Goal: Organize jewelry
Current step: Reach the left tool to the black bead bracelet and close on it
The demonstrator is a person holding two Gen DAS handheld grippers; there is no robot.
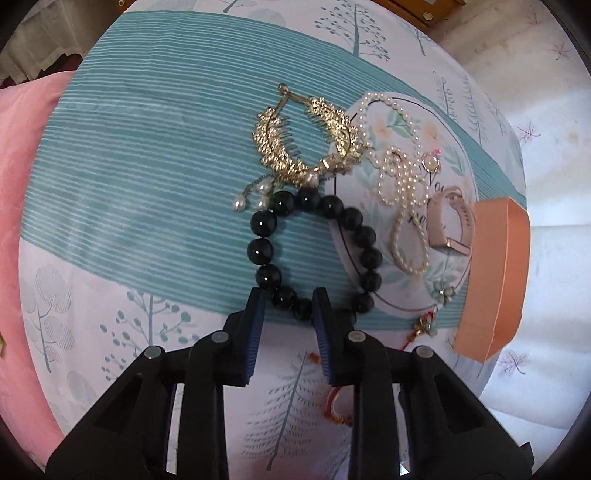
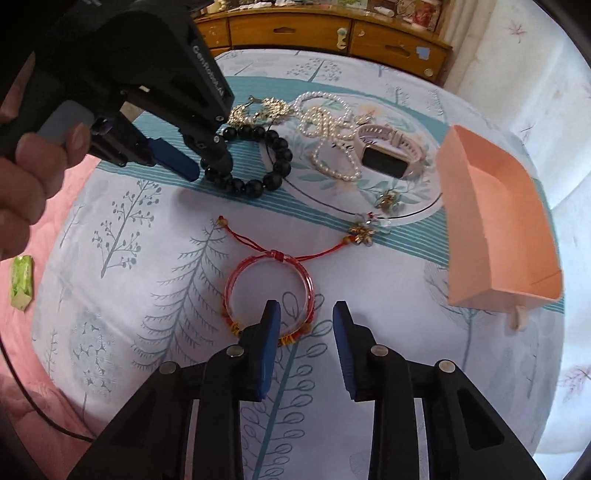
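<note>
A black bead bracelet [image 1: 314,254] lies on the bedsheet. My left gripper [image 1: 290,304] is open, its fingers on either side of the bracelet's near beads; the right wrist view shows it [image 2: 207,166] at the bracelet [image 2: 258,162]. A gold hair comb [image 1: 306,140], a pearl necklace [image 1: 402,173] and a pink watch [image 1: 450,221] lie beyond. My right gripper [image 2: 306,317] is open above a red bangle [image 2: 269,295] with red cord. An open pink box [image 2: 498,229] stands to the right.
Small flower earrings [image 2: 388,199] lie on a round floral card [image 1: 406,288]. A green wrapper [image 2: 22,280] lies on the pink blanket [image 2: 22,332] at left. A wooden dresser [image 2: 332,33] stands behind the bed.
</note>
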